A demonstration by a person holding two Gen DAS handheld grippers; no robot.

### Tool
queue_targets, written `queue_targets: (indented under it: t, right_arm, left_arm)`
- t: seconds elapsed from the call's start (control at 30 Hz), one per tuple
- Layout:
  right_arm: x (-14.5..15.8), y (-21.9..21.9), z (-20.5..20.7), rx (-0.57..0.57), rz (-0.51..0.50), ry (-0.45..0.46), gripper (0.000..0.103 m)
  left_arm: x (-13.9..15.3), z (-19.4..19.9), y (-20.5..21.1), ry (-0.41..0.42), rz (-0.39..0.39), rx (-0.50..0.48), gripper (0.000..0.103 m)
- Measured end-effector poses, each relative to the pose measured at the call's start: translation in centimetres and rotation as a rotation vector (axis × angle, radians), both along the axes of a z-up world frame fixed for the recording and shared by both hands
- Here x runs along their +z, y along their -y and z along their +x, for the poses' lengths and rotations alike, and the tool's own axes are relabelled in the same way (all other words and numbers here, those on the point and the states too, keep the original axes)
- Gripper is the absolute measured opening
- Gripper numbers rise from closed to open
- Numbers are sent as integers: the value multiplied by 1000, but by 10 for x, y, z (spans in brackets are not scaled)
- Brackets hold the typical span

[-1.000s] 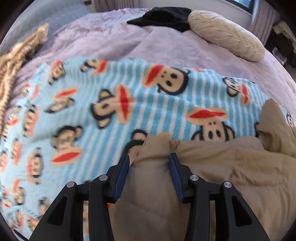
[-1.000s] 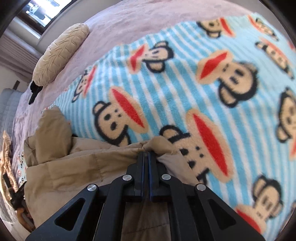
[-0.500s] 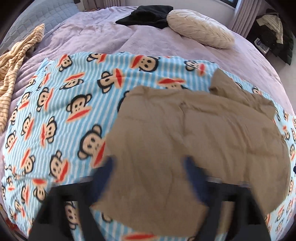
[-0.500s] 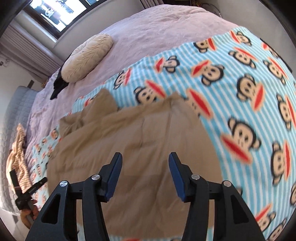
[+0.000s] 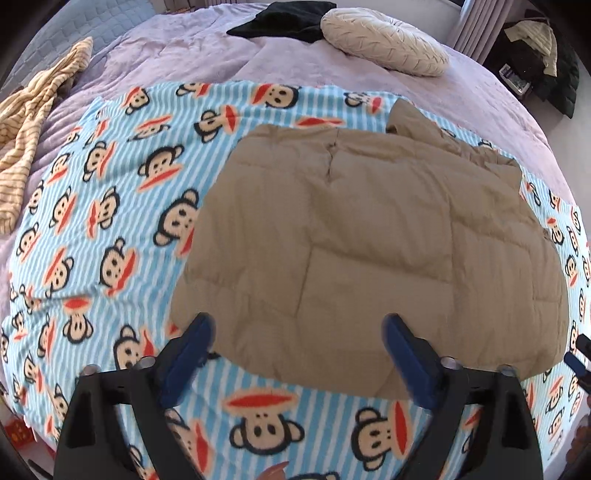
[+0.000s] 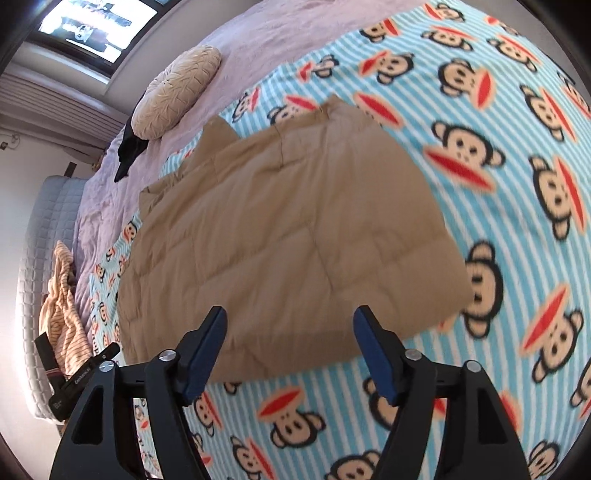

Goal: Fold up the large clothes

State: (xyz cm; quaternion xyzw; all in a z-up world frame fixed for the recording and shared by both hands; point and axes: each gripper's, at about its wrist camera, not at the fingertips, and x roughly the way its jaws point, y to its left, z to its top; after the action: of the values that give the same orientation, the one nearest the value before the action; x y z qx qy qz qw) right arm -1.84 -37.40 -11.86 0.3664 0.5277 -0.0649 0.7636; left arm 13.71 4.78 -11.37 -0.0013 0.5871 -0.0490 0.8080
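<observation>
A tan quilted jacket (image 5: 369, 243) lies folded flat on a blue striped monkey-print blanket (image 5: 103, 206); a sleeve or hood sticks out at its far corner. My left gripper (image 5: 297, 325) hangs above the jacket's near edge, jaws spread wide and still opening, nothing between them. The right wrist view shows the same jacket (image 6: 288, 236) on the blanket (image 6: 517, 147). My right gripper (image 6: 290, 321) hovers over the jacket's near edge, jaws also opening, empty. The left gripper's black body (image 6: 77, 380) shows at that view's lower left.
The blanket covers a lilac bedspread (image 5: 184, 51). A cream round cushion (image 5: 384, 37) and a black garment (image 5: 288, 18) lie at the far side. A yellow striped garment (image 5: 33, 110) is bunched at the left. Dark clothes (image 5: 546, 55) sit beyond the bed's right.
Both grippers let go of the jacket's far edge, opened wide and pulled back and up. The jacket now lies folded on the blanket, seen whole from farther off.
</observation>
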Motion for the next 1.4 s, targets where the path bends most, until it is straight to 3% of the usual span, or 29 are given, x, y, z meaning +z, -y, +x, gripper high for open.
queue_targets:
  t: [0.17, 0.23, 0.4, 0.47, 0.77, 0.87, 1.03, 1.23, 1.4]
  right_arm:
    - [-18, -8, -11, -1, 84, -31, 81]
    - [-26, -11, -14, -10, 109, -51, 91]
    - [-45, -15, -22, -56, 188, -65, 92]
    - [-50, -16, -24, -71, 208, -67, 102]
    - [-66, -8, -37, -212, 309, -32, 103]
    - [-72, -6, -38, -228, 334, -35, 103]
    - [-82, -4, -35, -228, 408, -51, 103]
    - [-110, -4, -30, -312, 576, 34, 103]
    - [-129, -14, -13, -298, 658, 85, 103]
  left_arm:
    - [-2, -6, 2, -11, -4, -2, 103]
    - [-4, -7, 3, -14, -2, -5, 103]
    - [-9, -9, 3, -28, -3, -7, 103]
    - [-12, -10, 2, -35, -4, -8, 103]
    - [-37, -16, -19, -89, -62, 71, 103]
    - [-48, -19, -31, -139, -167, 97, 103]
    - [-66, -23, -56, -177, -465, 201, 103]
    - [-99, -16, -67, -183, -594, 296, 103]
    - [-113, 2, -66, -136, -661, 341, 103]
